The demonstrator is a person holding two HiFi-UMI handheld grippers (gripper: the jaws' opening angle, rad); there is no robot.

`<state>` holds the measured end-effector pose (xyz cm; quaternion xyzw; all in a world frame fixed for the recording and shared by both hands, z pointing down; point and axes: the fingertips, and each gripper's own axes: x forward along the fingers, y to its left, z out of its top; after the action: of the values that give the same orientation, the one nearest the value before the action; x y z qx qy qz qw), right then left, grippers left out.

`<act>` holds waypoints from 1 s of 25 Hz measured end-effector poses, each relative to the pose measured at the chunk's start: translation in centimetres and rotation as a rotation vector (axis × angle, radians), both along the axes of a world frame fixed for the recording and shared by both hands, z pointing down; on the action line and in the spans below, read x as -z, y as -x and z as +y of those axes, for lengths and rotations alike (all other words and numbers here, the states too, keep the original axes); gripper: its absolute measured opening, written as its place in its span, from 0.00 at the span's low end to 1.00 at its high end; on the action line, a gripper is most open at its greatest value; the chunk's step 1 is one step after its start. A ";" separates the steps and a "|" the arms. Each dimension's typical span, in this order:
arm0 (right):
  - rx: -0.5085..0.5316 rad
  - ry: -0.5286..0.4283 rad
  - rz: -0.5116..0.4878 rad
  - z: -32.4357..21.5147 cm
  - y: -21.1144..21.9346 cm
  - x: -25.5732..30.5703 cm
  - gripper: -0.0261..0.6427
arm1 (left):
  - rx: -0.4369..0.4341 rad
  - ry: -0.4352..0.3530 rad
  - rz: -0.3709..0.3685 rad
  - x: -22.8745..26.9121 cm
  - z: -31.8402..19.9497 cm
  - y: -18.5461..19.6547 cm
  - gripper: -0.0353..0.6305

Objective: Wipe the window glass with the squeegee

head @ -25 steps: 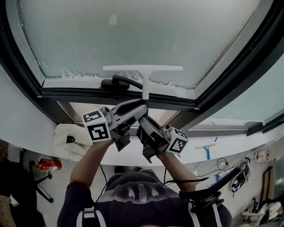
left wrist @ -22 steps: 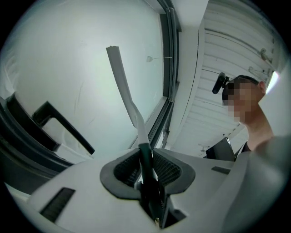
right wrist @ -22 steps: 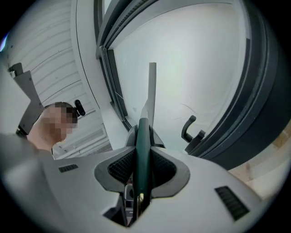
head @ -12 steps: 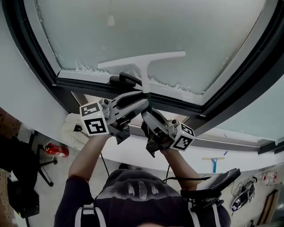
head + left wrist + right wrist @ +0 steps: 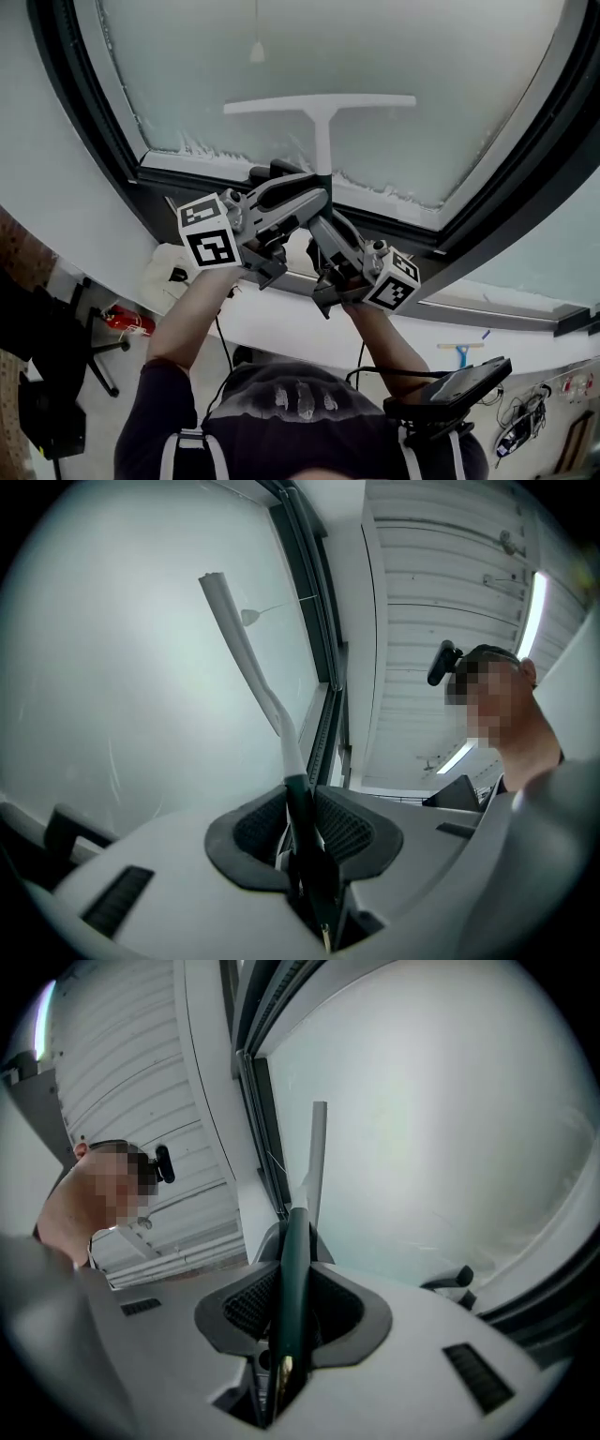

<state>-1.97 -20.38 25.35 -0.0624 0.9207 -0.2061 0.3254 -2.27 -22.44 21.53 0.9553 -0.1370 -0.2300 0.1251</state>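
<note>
The squeegee (image 5: 322,105) was held high, its white blade laid against the window glass (image 5: 450,66). Its dark handle was clamped between the jaws of both the left gripper (image 5: 302,822) and the right gripper (image 5: 284,1297).

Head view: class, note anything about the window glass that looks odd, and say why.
A ragged white foamy band clings along the lower edge of the frosted glass pane, below the white T-shaped squeegee; the rest looks even.
</note>
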 end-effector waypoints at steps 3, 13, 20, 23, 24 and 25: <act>-0.066 -0.030 0.011 -1.1 1.6 1.1 0.18 | -0.026 -0.013 0.009 1.1 -0.9 1.9 0.20; -0.264 -0.097 -0.051 -5.4 8.6 6.6 0.18 | -0.136 -0.144 -0.130 7.0 -4.5 7.7 0.20; -0.314 -0.162 -0.019 -8.2 10.5 12.3 0.18 | -0.141 -0.217 -0.122 12.8 -6.9 9.7 0.20; -0.295 -0.160 -0.037 -9.4 10.4 14.8 0.18 | -0.135 -0.226 -0.103 15.4 -8.2 9.6 0.20; -0.284 -0.161 -0.042 -9.5 10.3 15.3 0.18 | -0.135 -0.225 -0.089 15.8 -8.3 9.6 0.20; -0.272 -0.162 -0.048 -9.5 10.4 15.5 0.18 | -0.134 -0.224 -0.076 16.0 -8.3 9.7 0.20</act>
<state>-12.33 -29.87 9.84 -0.1551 0.9094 -0.0865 0.3761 -11.95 -30.75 5.51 0.9783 -0.0511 -0.1986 0.0277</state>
